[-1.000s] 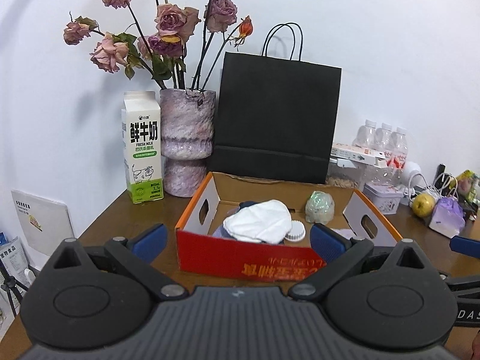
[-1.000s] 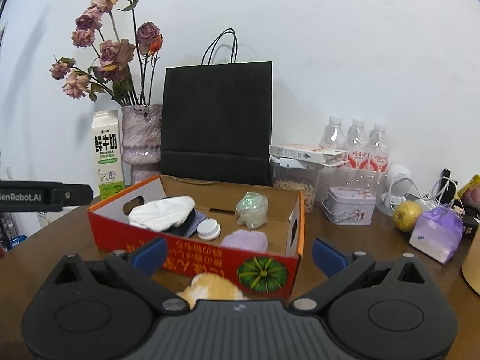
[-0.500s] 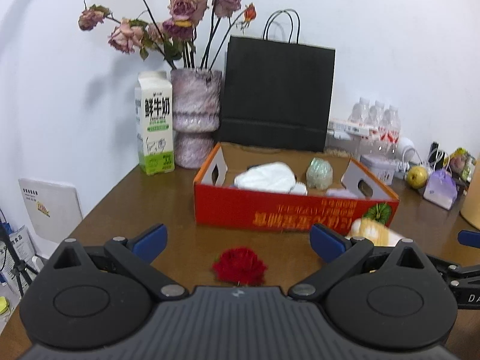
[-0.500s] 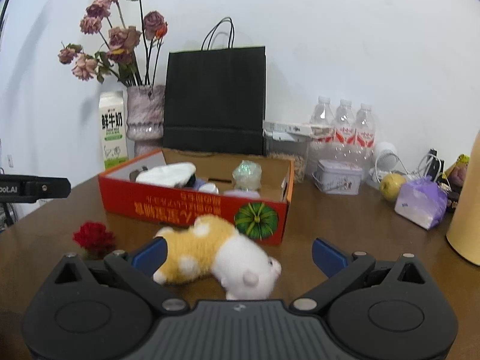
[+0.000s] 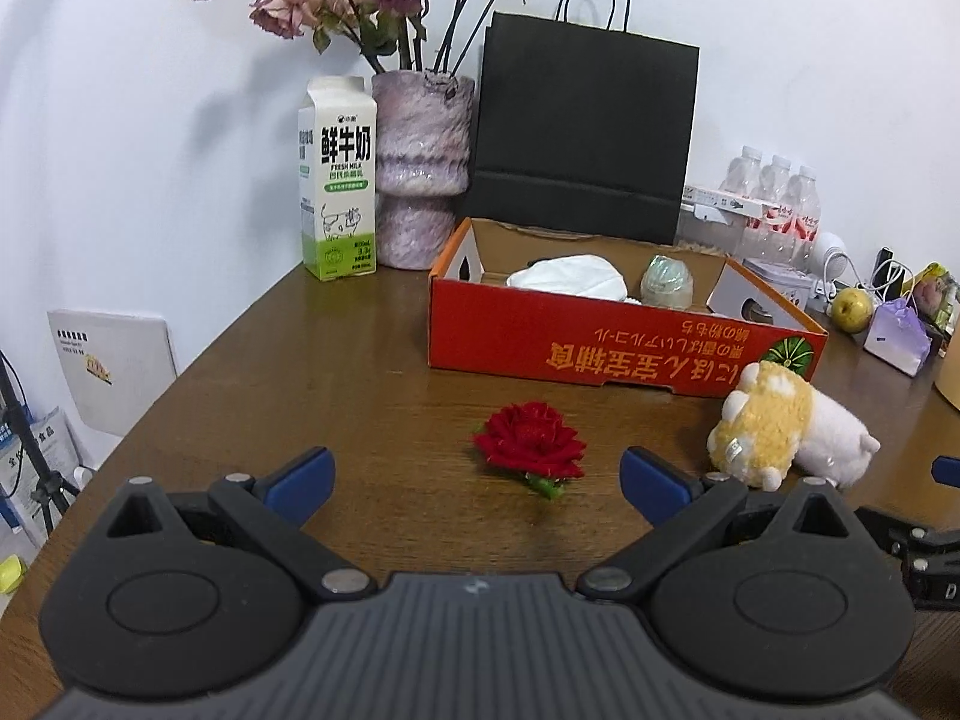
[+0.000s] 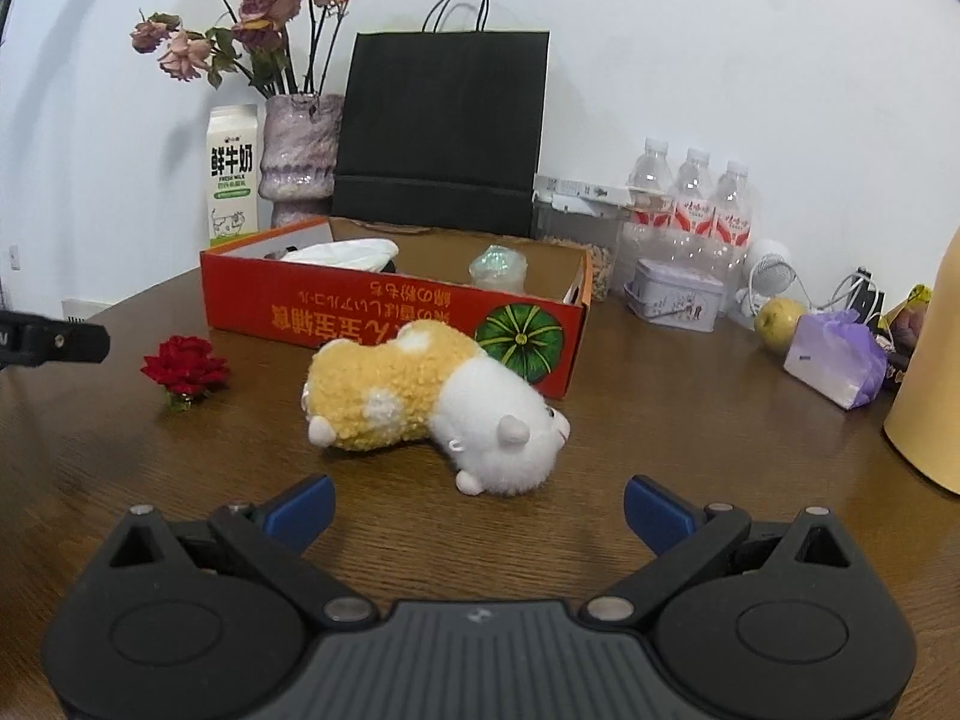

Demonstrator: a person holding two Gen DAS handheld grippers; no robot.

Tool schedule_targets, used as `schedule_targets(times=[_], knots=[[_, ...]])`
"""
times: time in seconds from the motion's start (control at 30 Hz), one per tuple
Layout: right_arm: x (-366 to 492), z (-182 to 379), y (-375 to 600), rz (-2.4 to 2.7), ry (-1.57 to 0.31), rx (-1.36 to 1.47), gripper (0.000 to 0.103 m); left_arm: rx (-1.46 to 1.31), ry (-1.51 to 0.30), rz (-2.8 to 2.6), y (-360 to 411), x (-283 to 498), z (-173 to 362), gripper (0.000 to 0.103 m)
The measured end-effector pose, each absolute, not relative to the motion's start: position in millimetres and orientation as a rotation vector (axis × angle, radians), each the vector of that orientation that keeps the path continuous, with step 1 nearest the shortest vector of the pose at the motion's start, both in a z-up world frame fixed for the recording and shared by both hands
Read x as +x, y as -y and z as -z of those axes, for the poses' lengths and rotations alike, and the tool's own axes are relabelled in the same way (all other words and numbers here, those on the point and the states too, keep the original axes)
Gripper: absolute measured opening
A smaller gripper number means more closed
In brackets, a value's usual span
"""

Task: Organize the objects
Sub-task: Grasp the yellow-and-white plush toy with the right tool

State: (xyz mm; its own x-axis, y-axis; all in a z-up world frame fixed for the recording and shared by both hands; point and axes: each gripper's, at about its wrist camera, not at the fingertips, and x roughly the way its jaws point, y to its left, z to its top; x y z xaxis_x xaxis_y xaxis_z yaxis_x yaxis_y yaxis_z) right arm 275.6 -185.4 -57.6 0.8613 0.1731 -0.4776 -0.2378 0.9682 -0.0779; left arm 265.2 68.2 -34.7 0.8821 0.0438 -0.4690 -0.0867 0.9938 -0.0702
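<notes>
So I'm at the pick-up stage, I'd say: both tongs are spread wide and holding nothing. My left gripper [image 5: 474,477] is lined up on the red rose [image 5: 531,443] lying on the table [image 5: 336,372] in front of the red cardboard box [image 5: 576,342]; my right gripper [image 6: 477,507] faces the plush toy [image 6: 432,405], which is flopped on its side just in front of the box's pumpkin corner. Next move is probably dropping down around each and closing gently, then over the wall into the box. The rose is small and low, so I'd need to go near the tabletop. Can't see much inside the box, just a white bundle [image 5: 567,277] and a shimmery lump [image 5: 666,279]; the front wall hides the rest.
</notes>
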Motion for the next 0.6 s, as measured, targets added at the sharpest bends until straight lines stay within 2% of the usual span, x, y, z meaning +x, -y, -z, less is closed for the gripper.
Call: schedule_targets(times=[0.6], knots=[[357.1,64.7,194.0,-0.259,-0.556,-0.195,0.103,-0.111,-0.51,-0.086,-72.5,273.3,39.8,0.103]])
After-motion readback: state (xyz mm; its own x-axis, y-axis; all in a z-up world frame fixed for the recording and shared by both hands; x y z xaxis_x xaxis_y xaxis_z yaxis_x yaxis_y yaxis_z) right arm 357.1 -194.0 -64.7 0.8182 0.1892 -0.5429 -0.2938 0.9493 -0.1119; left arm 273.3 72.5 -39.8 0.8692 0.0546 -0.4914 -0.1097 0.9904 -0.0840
